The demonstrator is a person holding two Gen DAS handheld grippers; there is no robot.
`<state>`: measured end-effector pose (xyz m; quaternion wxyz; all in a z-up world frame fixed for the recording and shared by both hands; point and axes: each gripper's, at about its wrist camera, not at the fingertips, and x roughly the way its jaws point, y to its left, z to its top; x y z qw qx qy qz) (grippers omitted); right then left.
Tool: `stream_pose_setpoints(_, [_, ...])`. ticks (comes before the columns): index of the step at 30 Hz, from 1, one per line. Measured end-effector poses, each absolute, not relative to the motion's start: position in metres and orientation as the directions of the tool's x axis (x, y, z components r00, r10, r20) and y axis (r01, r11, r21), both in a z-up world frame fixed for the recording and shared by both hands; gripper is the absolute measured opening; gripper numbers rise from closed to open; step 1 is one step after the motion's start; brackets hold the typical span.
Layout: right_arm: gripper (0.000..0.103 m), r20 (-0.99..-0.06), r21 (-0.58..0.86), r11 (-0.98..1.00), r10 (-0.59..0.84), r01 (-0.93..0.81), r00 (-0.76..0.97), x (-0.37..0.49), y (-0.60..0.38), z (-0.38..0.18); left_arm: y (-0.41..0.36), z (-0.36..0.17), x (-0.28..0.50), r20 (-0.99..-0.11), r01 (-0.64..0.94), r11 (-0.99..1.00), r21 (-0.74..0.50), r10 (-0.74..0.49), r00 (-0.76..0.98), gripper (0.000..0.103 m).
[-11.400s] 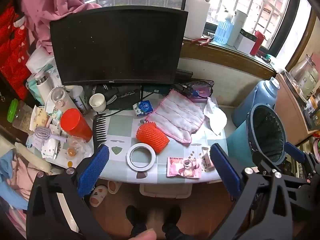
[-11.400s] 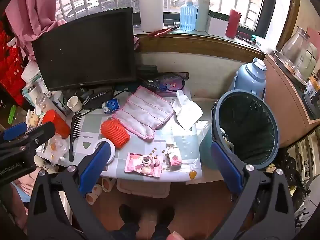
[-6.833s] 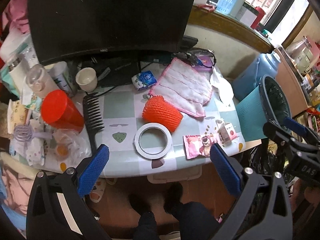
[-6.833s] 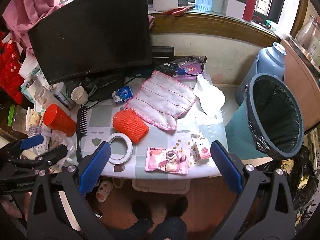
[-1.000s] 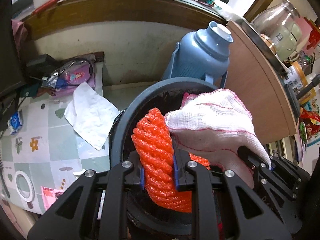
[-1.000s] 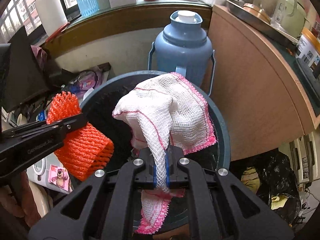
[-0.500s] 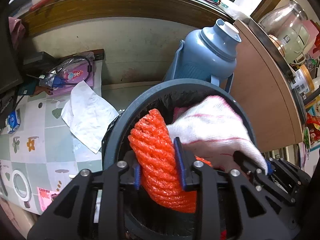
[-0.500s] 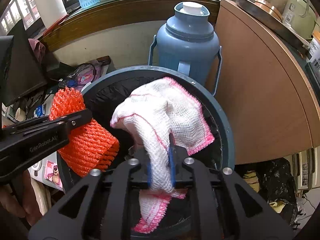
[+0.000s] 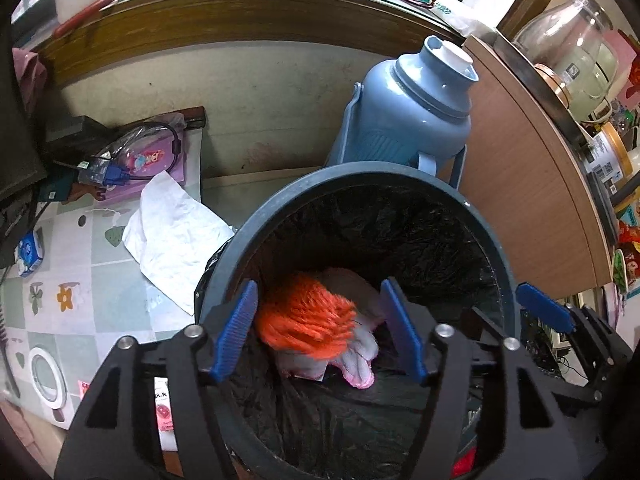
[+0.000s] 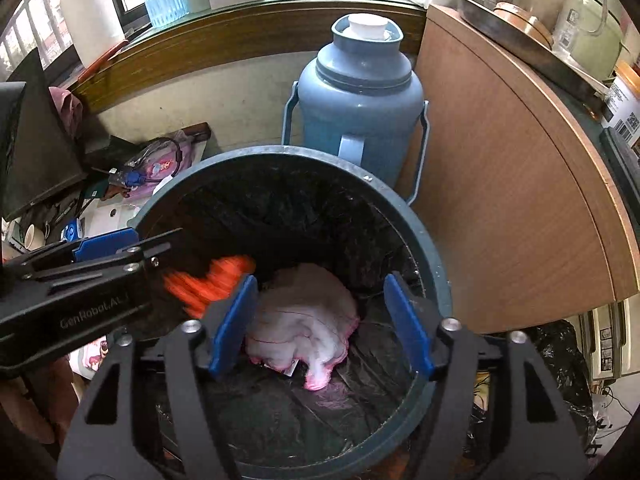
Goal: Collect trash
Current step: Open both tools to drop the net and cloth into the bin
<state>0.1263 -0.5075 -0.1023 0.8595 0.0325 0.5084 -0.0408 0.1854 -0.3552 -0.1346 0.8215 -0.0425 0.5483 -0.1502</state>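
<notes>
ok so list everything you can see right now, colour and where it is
trash bin: 1, dark blue-grey with black liner, centre, beside the table
orange foam net: 1, orange, inside the bin
cloth: 1, white with pink edging, inside the bin
thermos jug: 1, light blue, behind the bin
tissue: 1, white, on the table by the bin
tape roll: 1, white, table's near edge
table: 1, pale green checked
cabinet: 1, brown wood, right of the bin
left gripper: 1, black with blue fingers, open over the bin
right gripper: 1, same, open over the bin
</notes>
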Motion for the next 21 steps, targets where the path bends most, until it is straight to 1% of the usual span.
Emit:
stream_pose_setpoints(2, [0.079,-0.873,0.011,0.994,-0.044,0.108,0.486,0.125,-0.508,-0.1,-0.357,-0.133,0.184,-0.887,0.207,0.951,-0.229,-0.291,0.359,0.07])
stream_pose_setpoints(4, [0.081,-0.87,0.01,0.994,-0.046,0.112,0.491,0.125,-0.509,-0.099,-0.358,-0.131,0.183,-0.885,0.208,0.952,-0.223,-0.287,0.366,0.076])
stream_pose_setpoints(5, [0.083,-0.869,0.006,0.993,-0.051,0.114,0.493,0.124,-0.508,-0.098,-0.358,-0.13,0.182,-0.885,0.208,0.953,-0.219,-0.284,0.37,0.077])
stream_pose_setpoints(8, [0.087,-0.863,-0.002,0.993,-0.062,0.119,0.502,0.122,-0.508,-0.094,-0.357,-0.127,0.18,-0.884,0.199,0.957,-0.212,-0.275,0.378,0.084])
stream_pose_setpoints(12, [0.089,-0.858,-0.002,0.992,-0.065,0.125,0.51,0.118,-0.508,-0.091,-0.354,-0.121,0.177,-0.881,0.195,0.96,-0.202,-0.264,0.392,0.088])
stream_pose_setpoints(21, [0.092,-0.842,-0.016,0.993,-0.075,0.114,0.534,0.112,-0.489,-0.078,-0.333,-0.105,0.168,-0.875,0.169,0.969,-0.18,-0.236,0.423,0.09])
